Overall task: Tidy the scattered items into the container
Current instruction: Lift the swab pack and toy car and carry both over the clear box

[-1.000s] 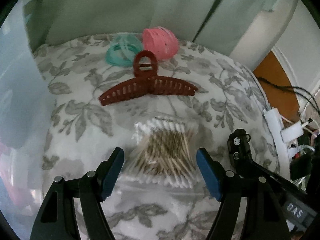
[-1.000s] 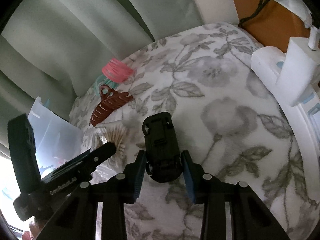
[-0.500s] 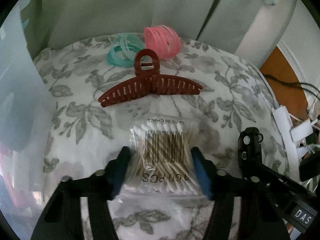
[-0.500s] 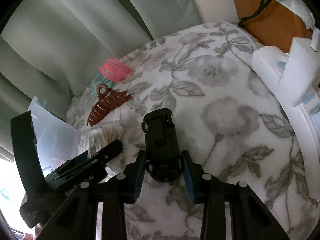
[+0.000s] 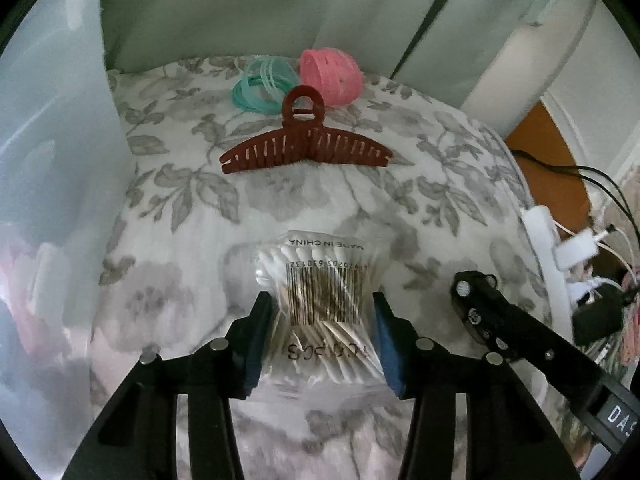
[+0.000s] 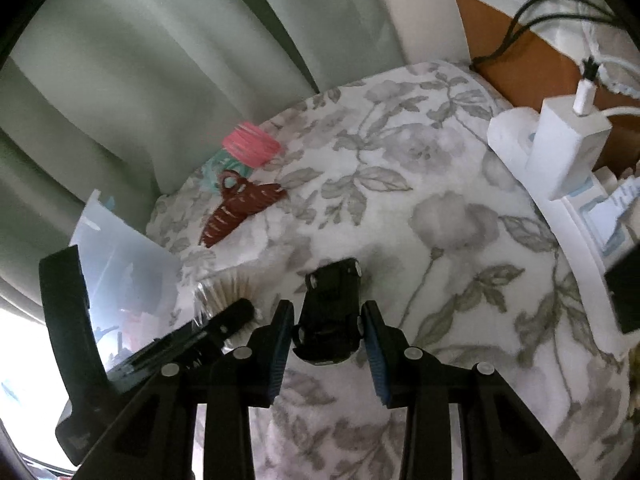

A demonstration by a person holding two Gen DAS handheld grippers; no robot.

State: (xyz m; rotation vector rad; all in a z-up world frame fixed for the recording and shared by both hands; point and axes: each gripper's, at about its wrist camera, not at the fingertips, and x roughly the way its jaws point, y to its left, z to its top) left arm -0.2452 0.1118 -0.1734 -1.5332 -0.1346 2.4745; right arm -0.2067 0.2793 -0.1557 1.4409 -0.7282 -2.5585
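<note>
**Both grippers hold an item above the flowered cloth**

The left gripper (image 5: 323,330) has just been closing, and its blue pads now press both sides of the bag of cotton swabs (image 5: 326,304). The bag is thin clear plastic with a barcode label; inside are pale sticks with white tips, squeezed together at the middle.

The right gripper (image 6: 326,332) is closed on the black toy car (image 6: 330,312), which lies between its jaws with the underside and small wheels facing up. The car is hard and glossy.

Further off on the grey-leaf cloth (image 5: 420,184) lie a dark red hair claw (image 5: 306,146) with curved teeth, teal rings (image 5: 262,84) and pink rings (image 5: 332,76). The translucent plastic container (image 5: 56,128) stands at the left edge of the cloth.
</note>
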